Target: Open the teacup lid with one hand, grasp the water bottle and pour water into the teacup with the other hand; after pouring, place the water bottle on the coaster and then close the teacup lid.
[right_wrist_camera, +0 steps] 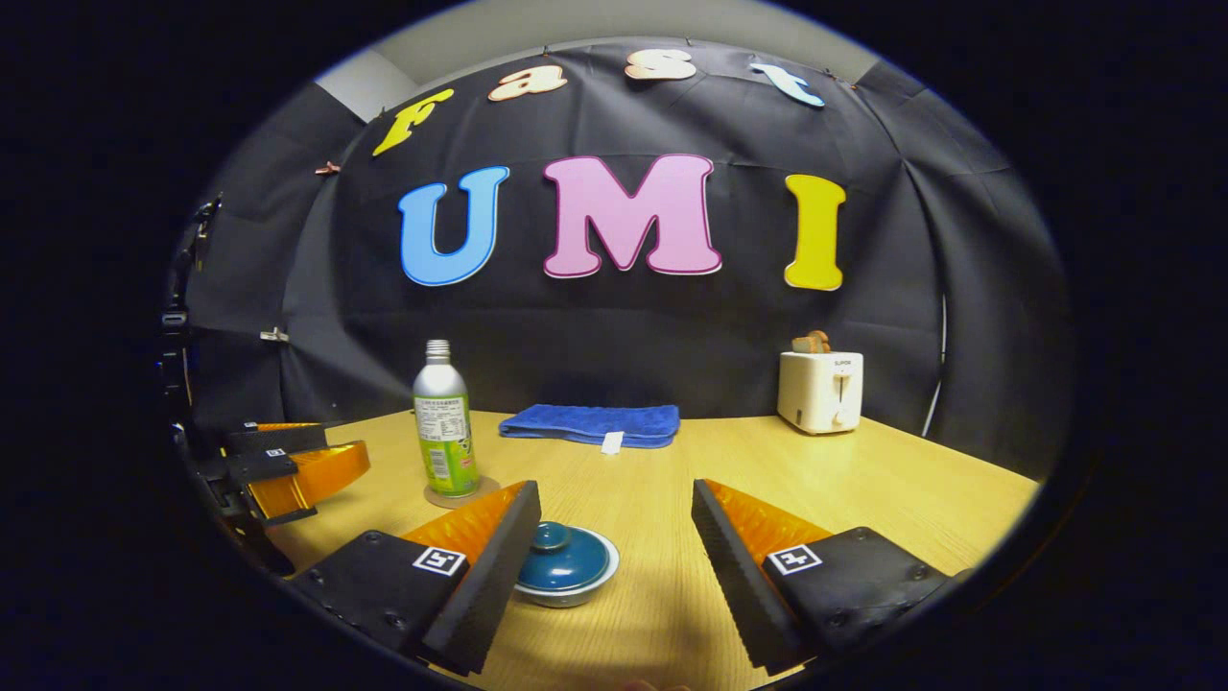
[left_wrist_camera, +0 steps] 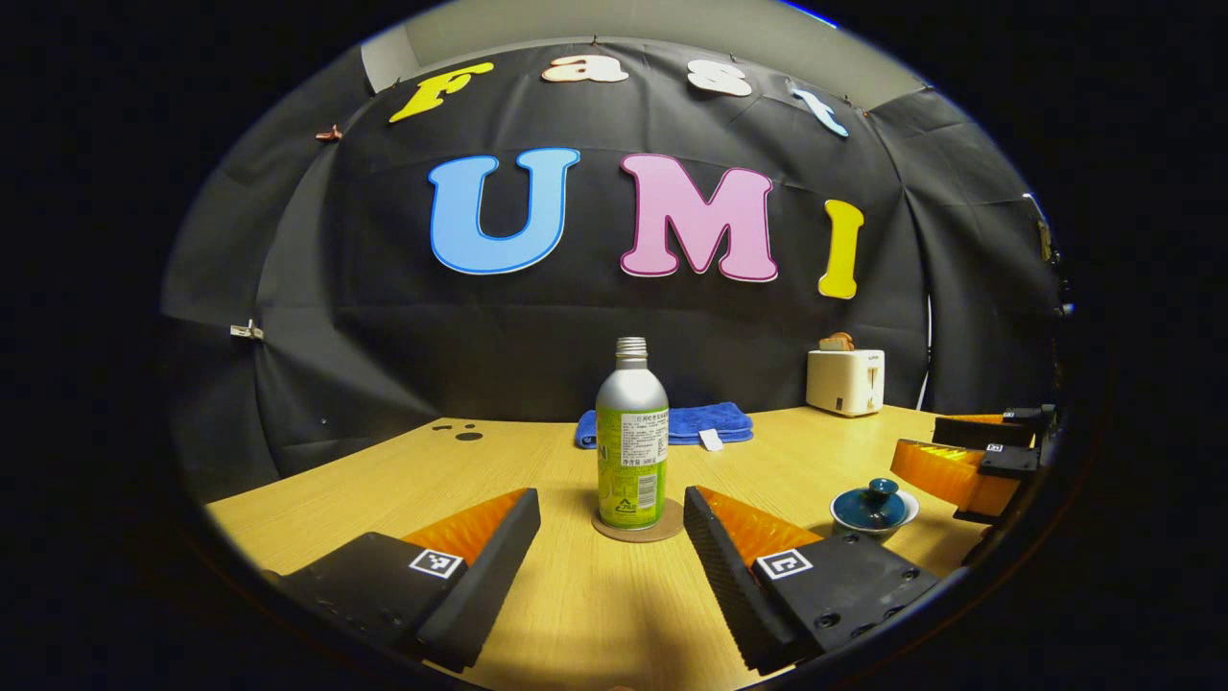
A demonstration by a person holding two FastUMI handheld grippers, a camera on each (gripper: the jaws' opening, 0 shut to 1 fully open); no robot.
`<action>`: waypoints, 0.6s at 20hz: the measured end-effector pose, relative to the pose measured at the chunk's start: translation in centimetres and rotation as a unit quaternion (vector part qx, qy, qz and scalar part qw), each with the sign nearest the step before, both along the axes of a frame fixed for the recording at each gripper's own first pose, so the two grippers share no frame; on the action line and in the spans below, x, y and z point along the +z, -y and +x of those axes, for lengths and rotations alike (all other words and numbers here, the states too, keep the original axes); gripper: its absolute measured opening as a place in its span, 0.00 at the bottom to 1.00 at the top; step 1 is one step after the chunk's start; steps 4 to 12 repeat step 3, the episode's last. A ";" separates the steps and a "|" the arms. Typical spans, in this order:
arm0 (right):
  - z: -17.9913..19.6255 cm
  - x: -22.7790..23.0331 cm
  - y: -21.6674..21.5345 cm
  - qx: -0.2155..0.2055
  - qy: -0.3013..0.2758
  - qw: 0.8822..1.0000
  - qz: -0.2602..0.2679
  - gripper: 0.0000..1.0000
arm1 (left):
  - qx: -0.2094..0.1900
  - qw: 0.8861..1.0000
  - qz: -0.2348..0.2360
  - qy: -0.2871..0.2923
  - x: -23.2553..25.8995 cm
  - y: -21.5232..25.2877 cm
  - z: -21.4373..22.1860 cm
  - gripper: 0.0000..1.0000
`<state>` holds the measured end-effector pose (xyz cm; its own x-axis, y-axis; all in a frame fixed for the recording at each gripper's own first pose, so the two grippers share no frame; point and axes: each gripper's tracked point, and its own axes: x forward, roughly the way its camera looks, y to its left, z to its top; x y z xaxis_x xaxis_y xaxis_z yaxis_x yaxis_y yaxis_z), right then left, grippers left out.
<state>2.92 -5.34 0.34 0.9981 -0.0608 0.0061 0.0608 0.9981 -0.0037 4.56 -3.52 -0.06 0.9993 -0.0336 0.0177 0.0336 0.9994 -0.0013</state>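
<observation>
Both claws, the left claw (left_wrist_camera: 611, 537) and right claw (right_wrist_camera: 614, 542), are held released above the bench (right_wrist_camera: 863, 489), the water bottle (left_wrist_camera: 632, 451) standing on its coaster (left_wrist_camera: 637, 529) and the lidded teacup (right_wrist_camera: 564, 563) just beside the right claw's finger, where a sideways nudge could slide the cup or unseat its lid.

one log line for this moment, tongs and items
left tongs: open, facing bottle on coaster | right tongs: open, near teacup | lid: on

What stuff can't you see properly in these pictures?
- Teacup: right gripper view, left side behind a finger; lid on, so the inside is hidden.
- Bottle: opaque, so the water level is hidden.
- Towel: left gripper view, partly behind the bottle.
- Toaster: contents too small to tell.
</observation>
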 end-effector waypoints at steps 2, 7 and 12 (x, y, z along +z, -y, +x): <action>-0.1 0.0 -0.2 0.000 -0.001 1.000 0.000 0.98 | -0.001 1.000 0.000 0.000 0.0 0.5 -0.1 0.95; -0.2 0.0 -0.2 0.000 0.000 1.000 0.000 0.98 | -0.001 1.000 0.000 0.000 0.1 0.7 -0.1 0.95; -0.2 0.0 -0.2 0.000 0.000 1.000 0.000 0.98 | -0.001 1.000 0.000 0.000 0.1 0.7 -0.1 0.95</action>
